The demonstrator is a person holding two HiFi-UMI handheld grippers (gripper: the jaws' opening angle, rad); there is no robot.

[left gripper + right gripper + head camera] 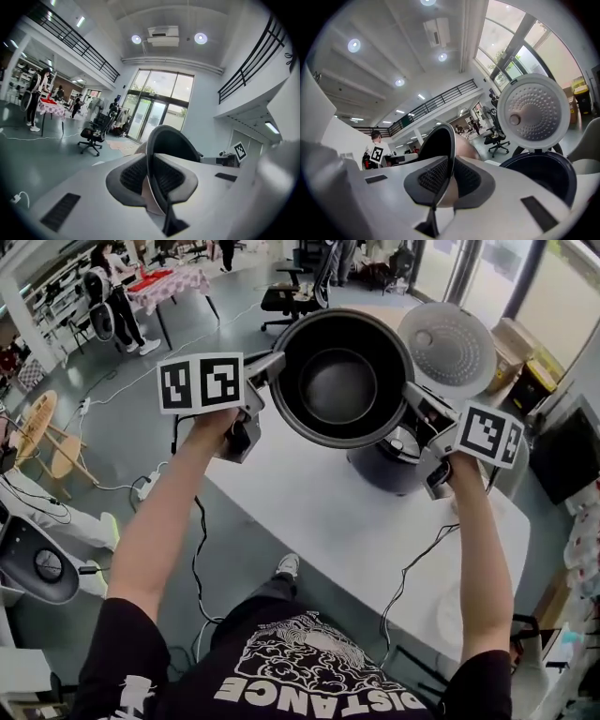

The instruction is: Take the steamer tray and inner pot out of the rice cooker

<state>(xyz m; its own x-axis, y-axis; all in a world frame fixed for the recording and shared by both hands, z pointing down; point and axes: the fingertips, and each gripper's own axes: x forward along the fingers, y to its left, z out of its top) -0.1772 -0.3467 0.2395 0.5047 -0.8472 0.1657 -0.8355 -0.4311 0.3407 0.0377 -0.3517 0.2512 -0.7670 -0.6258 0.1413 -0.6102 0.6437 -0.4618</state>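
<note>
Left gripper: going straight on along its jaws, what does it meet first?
The inner pot: the left gripper is clamped on its rim and points across its mouth. Beyond that, probably the right gripper on the far rim.

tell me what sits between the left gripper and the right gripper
The inner pot. In the head view the left gripper clamps its rim on one side and the right gripper clamps the opposite side. Nothing else lies between them.
</note>
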